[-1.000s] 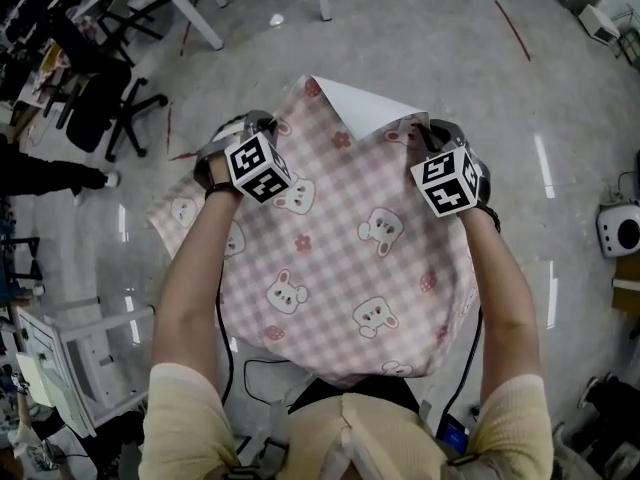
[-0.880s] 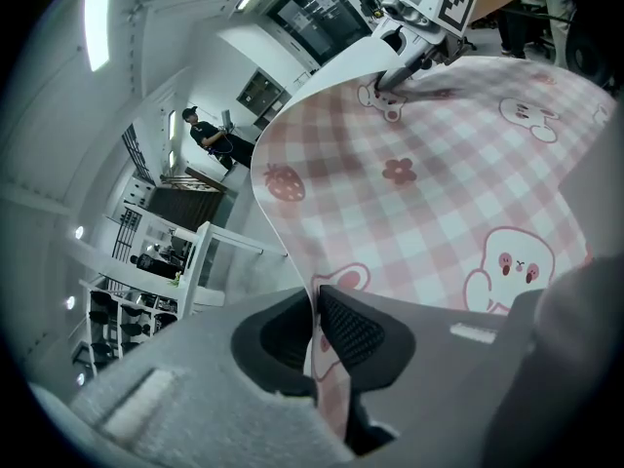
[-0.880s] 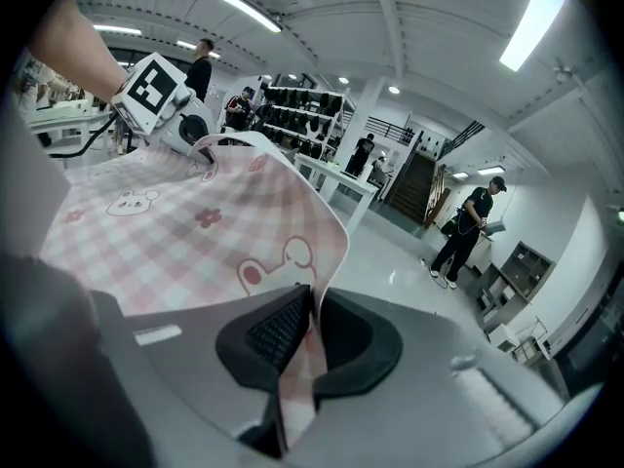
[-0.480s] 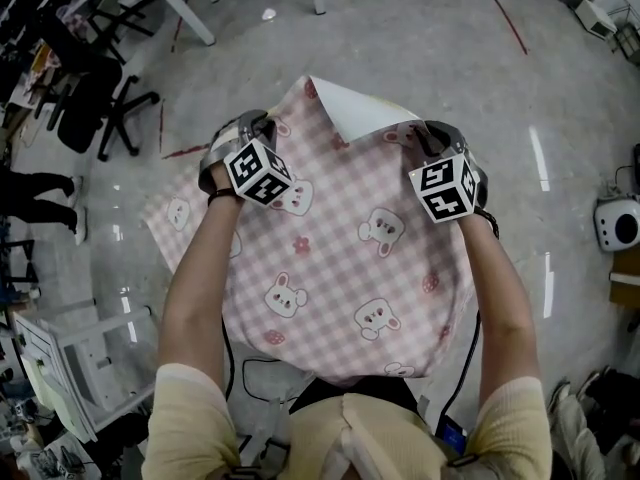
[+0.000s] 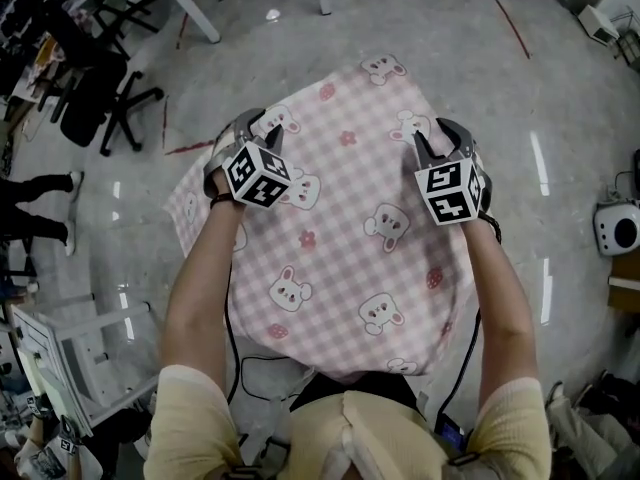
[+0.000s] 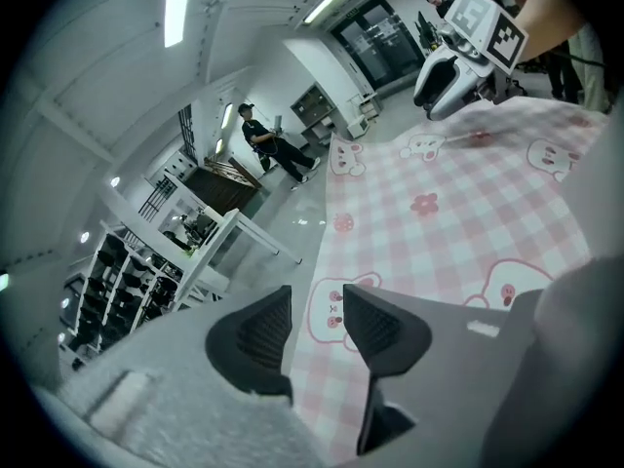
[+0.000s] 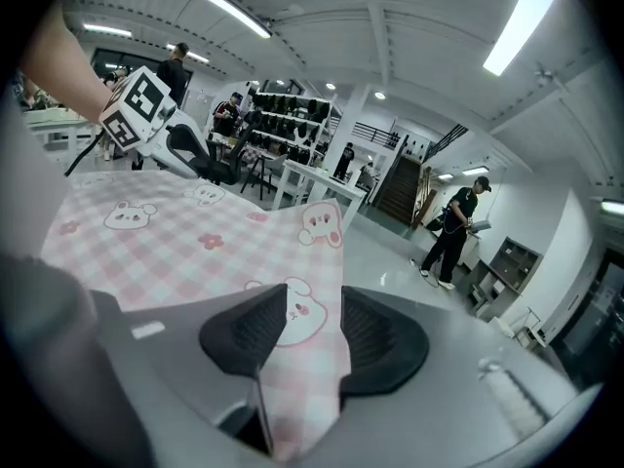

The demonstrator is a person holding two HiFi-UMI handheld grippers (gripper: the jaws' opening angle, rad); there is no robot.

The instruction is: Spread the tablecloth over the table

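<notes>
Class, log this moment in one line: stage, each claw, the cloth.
stage: cloth aloft above grey floor | left claw: shut on pink checked bear-print fabric tablecloth | right claw: shut on it

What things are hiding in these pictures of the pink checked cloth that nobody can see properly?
- Whatever lies below the tablecloth: head view, the cloth covers it, so no table shows there.
- Part of the cloth's left side: head view, the person's left forearm lies across it.
- What the standing person holds: right gripper view, too small to tell.
</notes>
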